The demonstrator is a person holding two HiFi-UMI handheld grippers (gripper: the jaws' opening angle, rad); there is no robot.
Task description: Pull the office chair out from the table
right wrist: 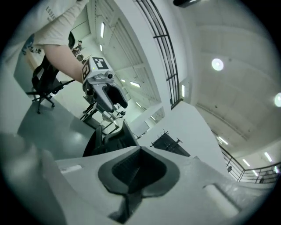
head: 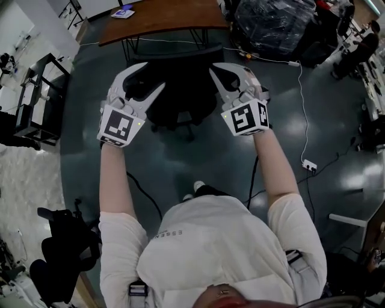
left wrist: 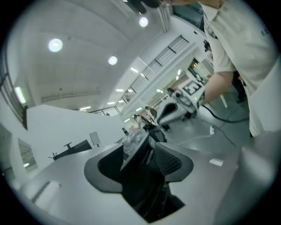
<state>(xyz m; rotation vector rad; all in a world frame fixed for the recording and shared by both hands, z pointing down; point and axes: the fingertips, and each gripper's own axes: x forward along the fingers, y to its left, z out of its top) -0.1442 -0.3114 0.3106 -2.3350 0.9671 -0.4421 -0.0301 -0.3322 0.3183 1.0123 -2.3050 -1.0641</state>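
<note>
The left gripper (head: pixel 153 74) is released, with its jaws apart. The right gripper (head: pixel 212 68) is clenched on nothing. The office chair (head: pixel 174 90) stands at 12 o'clock, before the table (head: pixel 162 18). The shirt (head: pixel 198 240) shows the letters "ESSEN".

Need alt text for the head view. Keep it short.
Seen from above, a person in a white shirt reaches two hand-held grippers toward a black office chair that stands by a brown table. The left claw is open, the right claw is shut, and both are empty.
</note>
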